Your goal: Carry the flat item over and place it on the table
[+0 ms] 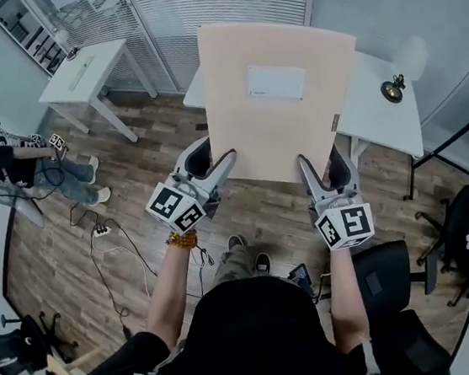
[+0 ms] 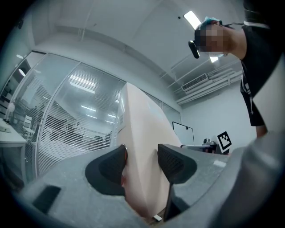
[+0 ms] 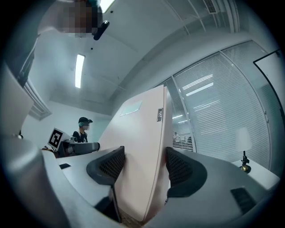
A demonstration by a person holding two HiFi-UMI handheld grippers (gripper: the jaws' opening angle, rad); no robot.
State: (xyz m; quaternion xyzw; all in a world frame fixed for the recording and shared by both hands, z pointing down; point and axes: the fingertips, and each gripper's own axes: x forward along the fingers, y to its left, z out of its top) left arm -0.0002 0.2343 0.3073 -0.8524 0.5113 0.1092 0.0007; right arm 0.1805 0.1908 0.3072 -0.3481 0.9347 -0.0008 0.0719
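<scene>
1. Folder (image 1: pixel 269 102): beige, flat, held off the floor, with the white bench (image 1: pixel 387 116) beyond it.
2. Left gripper (image 1: pixel 213 161): clamped on the folder's near left edge.
3. Right gripper (image 1: pixel 323 170): clamped on its near right edge.

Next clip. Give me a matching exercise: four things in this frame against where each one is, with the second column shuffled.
Things
1. flat beige item
2. small dark ornament
3. black chair
4. power strip

Places
A. on the wood floor, to the person's left
B. on the right end of the white table
C. clamped between the jaws of the left gripper and the right gripper
D. on the floor at the person's right

Pairs: 1-C, 2-B, 3-D, 4-A
</scene>
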